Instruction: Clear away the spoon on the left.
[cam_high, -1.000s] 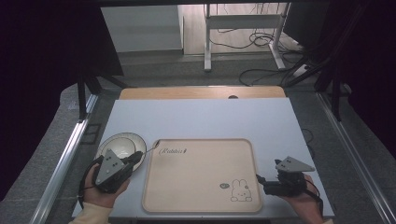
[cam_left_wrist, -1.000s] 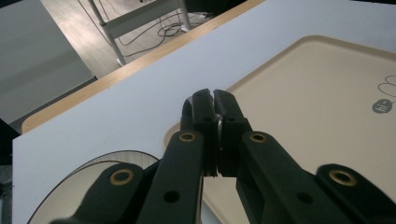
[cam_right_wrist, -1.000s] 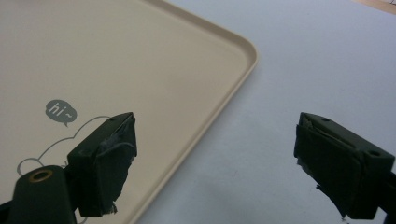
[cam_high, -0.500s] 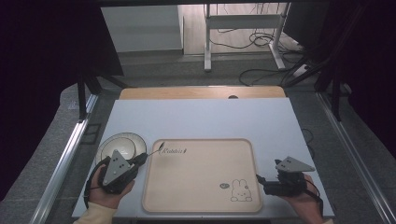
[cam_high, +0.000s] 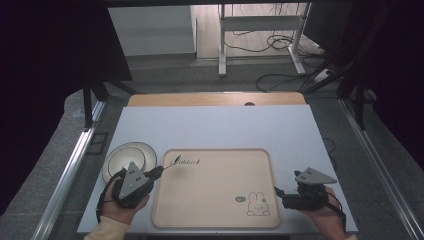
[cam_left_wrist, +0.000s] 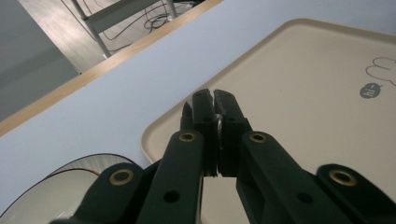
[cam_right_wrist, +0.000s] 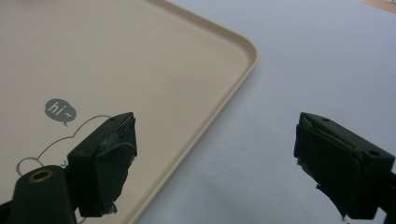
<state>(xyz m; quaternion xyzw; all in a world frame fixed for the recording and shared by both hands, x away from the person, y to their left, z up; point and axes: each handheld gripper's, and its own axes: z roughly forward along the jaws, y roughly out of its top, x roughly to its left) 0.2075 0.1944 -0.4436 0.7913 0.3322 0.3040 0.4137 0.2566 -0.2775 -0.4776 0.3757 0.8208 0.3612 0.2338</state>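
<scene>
We see a beige tray (cam_high: 215, 187) lying flat on the pale grey worktop (cam_high: 215, 127), near the person's edge. It carries a small script word at its far left corner and a rabbit drawing (cam_high: 258, 205) with a "hi~" speech bubble (cam_high: 240, 199) near its near right corner.

Our left gripper (cam_high: 159, 171) sits at the tray's left edge, held in the person's left hand (cam_high: 122, 202), with its grey three-cornered plate on top. In the left gripper view its jaws are pressed together with no gap to speak of, their tips over the tray's corner rim; a glint of something pale shows between them, but we cannot tell what it is or whether anything is held. A round white plate with a dark rim (cam_high: 129, 159) rests on the worktop just behind and to the left of this gripper, beside the tray; in the left gripper view its edge (cam_left_wrist: 70, 182) shows at the lower left.

Our right gripper (cam_high: 278, 192) is held in the right hand (cam_high: 325, 212) at the tray's near right corner. In the right gripper view its jaws stand wide apart and hold nothing: one taped pad (cam_right_wrist: 109, 156) hangs over the tray by the rabbit, the other (cam_right_wrist: 334, 163) over bare worktop, with the tray's rim running between them.
</scene>
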